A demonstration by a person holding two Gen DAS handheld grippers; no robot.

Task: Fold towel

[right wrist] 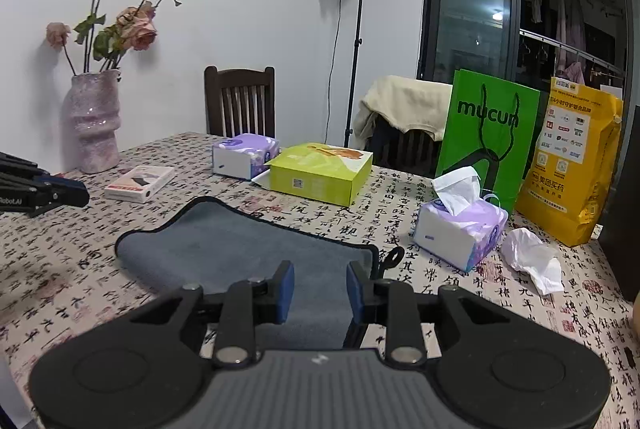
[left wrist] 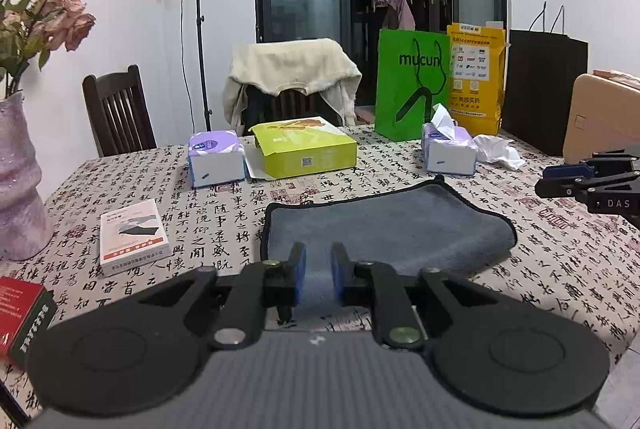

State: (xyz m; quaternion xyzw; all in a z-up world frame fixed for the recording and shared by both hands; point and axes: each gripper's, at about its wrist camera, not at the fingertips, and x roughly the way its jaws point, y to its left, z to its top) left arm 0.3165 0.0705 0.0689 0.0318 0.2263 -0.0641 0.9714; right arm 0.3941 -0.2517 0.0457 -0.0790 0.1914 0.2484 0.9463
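Observation:
A grey towel [left wrist: 388, 225] with black edging lies folded on the patterned tablecloth; it also shows in the right wrist view [right wrist: 240, 249]. My left gripper [left wrist: 319, 269] hovers over the towel's near edge, its jaws a small gap apart with nothing between them. My right gripper [right wrist: 320, 289] is open above the towel's near right part, close to its black hanging loop [right wrist: 394, 257]. The right gripper shows at the right edge of the left wrist view [left wrist: 580, 181], and the left gripper at the left edge of the right wrist view [right wrist: 48, 189].
Behind the towel stand a yellow-green box [left wrist: 306, 151], two tissue packs [left wrist: 216, 159] [left wrist: 450, 149], a crumpled tissue [left wrist: 502, 151], a green bag [left wrist: 412, 85] and a yellow bag [left wrist: 476, 77]. A small white box [left wrist: 134, 237], a red box [left wrist: 20, 313] and a vase [left wrist: 18, 181] are at the left.

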